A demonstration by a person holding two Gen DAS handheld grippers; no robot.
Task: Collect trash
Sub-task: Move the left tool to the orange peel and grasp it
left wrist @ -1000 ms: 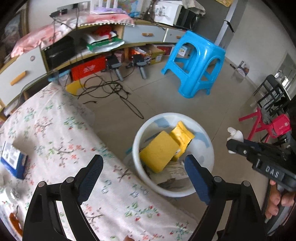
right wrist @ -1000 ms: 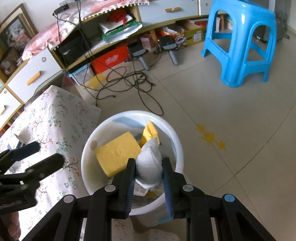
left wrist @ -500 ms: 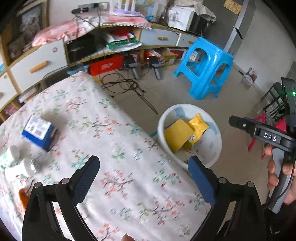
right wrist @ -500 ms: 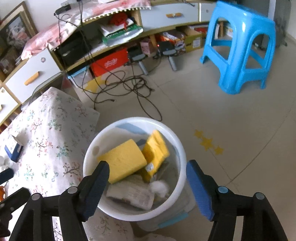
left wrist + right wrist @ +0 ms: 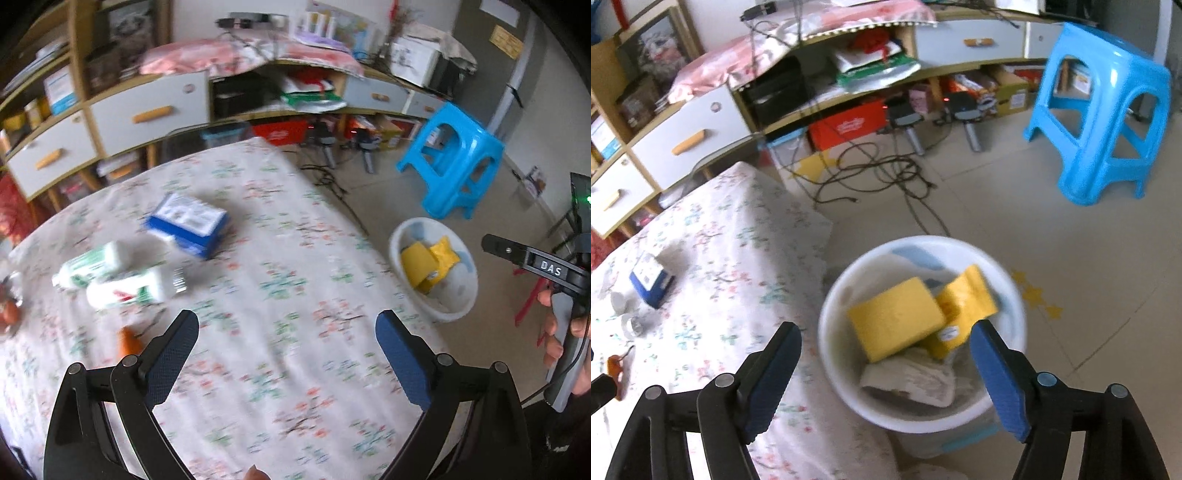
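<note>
Blue-padded and spread wide over the floral bench (image 5: 295,369), with nothing between the pads: so with the left tool (image 5: 286,321). Faced the bin a second ago; now swung off it and onto the bench. Likely means hunting for the next piece of trash.

From the left view, near to far: just by the left pad at nine o'clock, an orange scrap (image 5: 129,339); at ten, two white bottles (image 5: 96,264) lying side by side and touching; past them at eleven, a blue box (image 5: 188,221); at two o'clock, down on the floor beside the bench, the bin (image 5: 424,221). All blurred, so no telling which bottle lies uppermost.

Right tool (image 5: 886,328) released too: clenched on a white wad a second back, jaws just been opening, now nothing between them. Hangs above the bin. Wad (image 5: 908,376) now down inside at six o'clock, under two yellow packs (image 5: 894,317). One item delivered, then; several left on the bench.

Seen only from the right view: the wad in the bin. Seen only from the left view: both bottles whole, and the hand (image 5: 561,339) on the right tool's handle at three o'clock. Farthest off, at one o'clock, a blue stool (image 5: 1108,110).
</note>
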